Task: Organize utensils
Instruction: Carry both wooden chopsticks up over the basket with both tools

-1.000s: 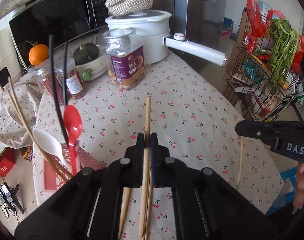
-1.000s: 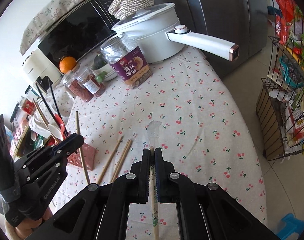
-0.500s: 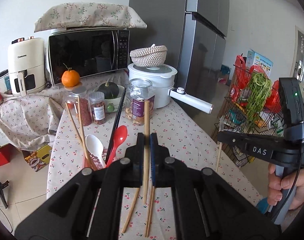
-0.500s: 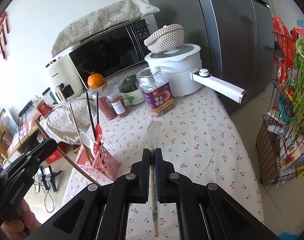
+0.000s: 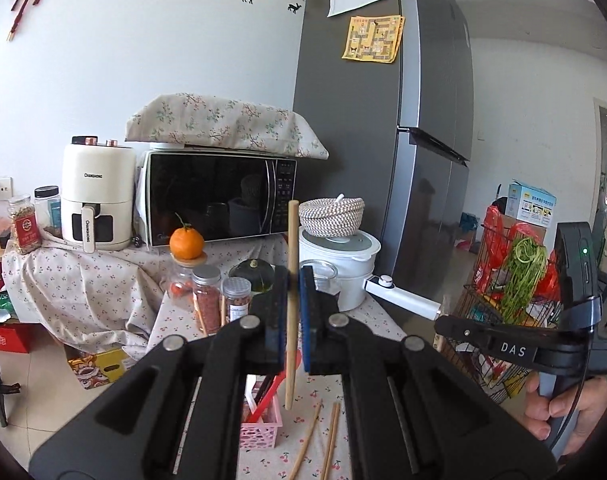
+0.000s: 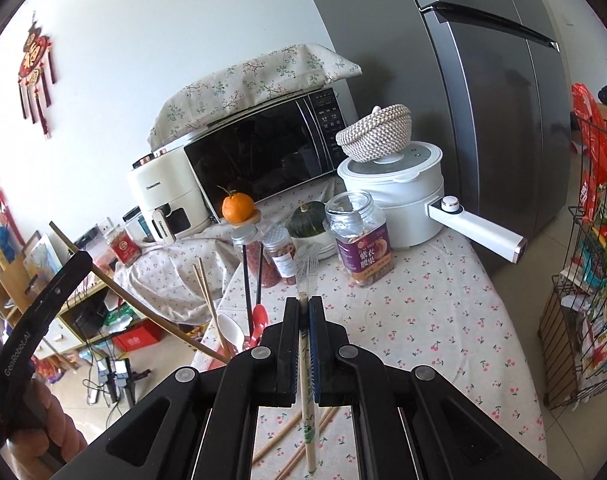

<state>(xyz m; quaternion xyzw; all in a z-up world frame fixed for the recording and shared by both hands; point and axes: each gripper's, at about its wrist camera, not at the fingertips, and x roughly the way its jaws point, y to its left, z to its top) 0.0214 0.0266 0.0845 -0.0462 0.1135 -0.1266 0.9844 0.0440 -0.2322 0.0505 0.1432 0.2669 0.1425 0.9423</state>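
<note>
The left gripper (image 5: 290,280) was clamped on a wooden chopstick (image 5: 290,300), which stood nearly upright between the jaws, its lower end hanging above the pink utensil basket (image 5: 263,424). A red spoon (image 5: 265,398) leaned in that basket, and more loose chopsticks (image 5: 329,440) lay flat on the cherry-print worktop (image 6: 423,320) just beside it.

The right gripper (image 6: 304,304) was closed on a slim whisk (image 6: 308,268), its pale handle running down between the jaws and its wire head poking out ahead of the fingertips. From that side, the basket's contents showed more clearly: a white spoon (image 6: 229,330), the red spoon, two black chopsticks (image 6: 247,280) and a pair of wooden ones (image 6: 205,292), all standing at a slant near the worktop's left edge. The left gripper's chopstick crossed the view at an angle, its tip close to the white spoon.

Further back stood a large snack jar (image 6: 361,238), two smaller spice jars (image 6: 271,256), a green squash (image 6: 305,220), an orange (image 6: 238,207) and a white electric pot (image 6: 395,196) with a woven bowl (image 6: 375,132) on its lid, all well apart from the basket.
</note>
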